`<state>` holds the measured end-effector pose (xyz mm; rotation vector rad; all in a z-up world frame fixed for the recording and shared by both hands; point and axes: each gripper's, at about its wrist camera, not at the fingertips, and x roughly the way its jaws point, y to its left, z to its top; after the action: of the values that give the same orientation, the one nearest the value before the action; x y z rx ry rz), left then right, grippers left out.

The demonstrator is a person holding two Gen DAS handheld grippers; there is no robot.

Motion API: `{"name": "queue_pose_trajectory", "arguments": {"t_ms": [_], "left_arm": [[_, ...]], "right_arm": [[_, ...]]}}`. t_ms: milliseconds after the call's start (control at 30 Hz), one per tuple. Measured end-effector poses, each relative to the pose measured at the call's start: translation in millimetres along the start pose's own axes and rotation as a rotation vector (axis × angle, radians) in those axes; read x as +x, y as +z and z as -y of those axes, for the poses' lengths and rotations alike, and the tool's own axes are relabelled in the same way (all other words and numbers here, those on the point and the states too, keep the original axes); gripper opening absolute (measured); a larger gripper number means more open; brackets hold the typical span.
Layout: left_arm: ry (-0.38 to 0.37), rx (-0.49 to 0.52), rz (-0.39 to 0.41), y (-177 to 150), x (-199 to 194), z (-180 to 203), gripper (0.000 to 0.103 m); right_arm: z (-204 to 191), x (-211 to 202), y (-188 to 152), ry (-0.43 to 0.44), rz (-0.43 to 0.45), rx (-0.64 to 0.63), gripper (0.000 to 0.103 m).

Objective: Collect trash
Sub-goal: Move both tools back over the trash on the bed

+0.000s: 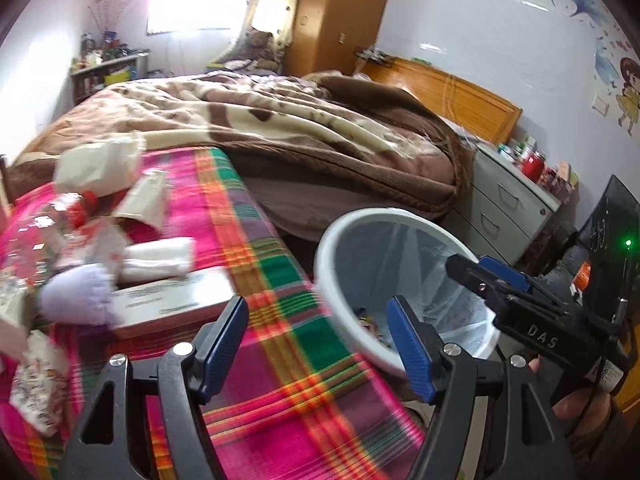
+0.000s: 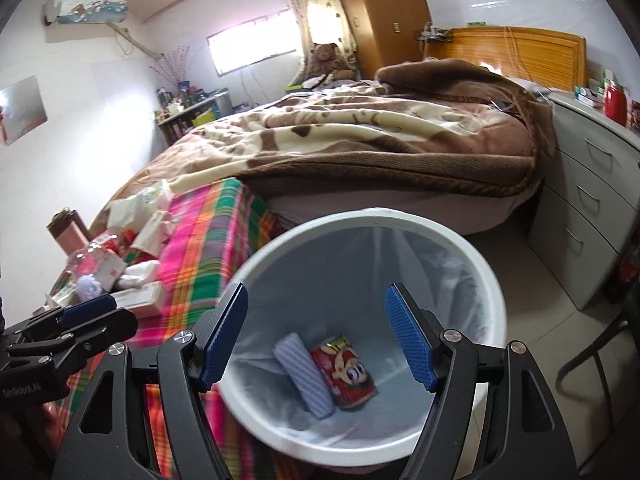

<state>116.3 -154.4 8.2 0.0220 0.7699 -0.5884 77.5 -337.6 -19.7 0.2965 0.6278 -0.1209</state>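
A white trash bin (image 2: 476, 256) with a clear liner stands on the floor beside the bed; it also shows in the left wrist view (image 1: 340, 232). Inside lie a red cartoon can (image 2: 350, 374) and a folded pale blue cloth (image 2: 304, 376). My right gripper (image 2: 318, 340) is open and empty, above the bin's mouth. My left gripper (image 1: 318, 348) is open and empty over the plaid cloth (image 1: 280, 280). Trash lies on the cloth to the left: a flat white box (image 1: 172, 300), a lilac fluffy ball (image 1: 76, 294), a white roll (image 1: 156, 258) and crumpled wrappers (image 1: 96, 168).
A bed with a brown blanket (image 2: 380, 136) lies behind the plaid cloth. A grey drawer unit (image 2: 592, 200) with a red jar (image 2: 615, 104) stands right of the bin. A black chair frame (image 2: 592, 364) is at lower right. A pink bottle (image 2: 66, 232) stands left.
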Motion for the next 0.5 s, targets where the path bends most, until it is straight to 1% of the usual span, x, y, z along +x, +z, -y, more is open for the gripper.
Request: {"name": "queue_pose_trajectory", "arguments": {"t_ms": [100, 233, 333, 500], "left_arm": [[0.042, -0.021, 0.036, -3.3, -18.4, -20.6, 0.076], [0.089, -0.059, 0.056, -9.2, -34.6, -47.2, 0.077], [0.127, -0.102, 0.075, -14.2, -47.4, -71.4, 0.078], [0.215, -0.158, 0.090, -25.2, -64.6, -112.3, 0.079]], "right_arm": [[-18.5, -2.1, 0.8, 0.032, 0.017, -0.033, 0.073], [-42.2, 0.2, 0.5, 0.088, 0.020, -0.072, 0.073], [-64.1, 7.4, -0.4, 0.128, 0.006, -0.107, 0.073], [-103.0, 18.3, -2.9, 0.196, -0.014, -0.187, 0.073]]}}
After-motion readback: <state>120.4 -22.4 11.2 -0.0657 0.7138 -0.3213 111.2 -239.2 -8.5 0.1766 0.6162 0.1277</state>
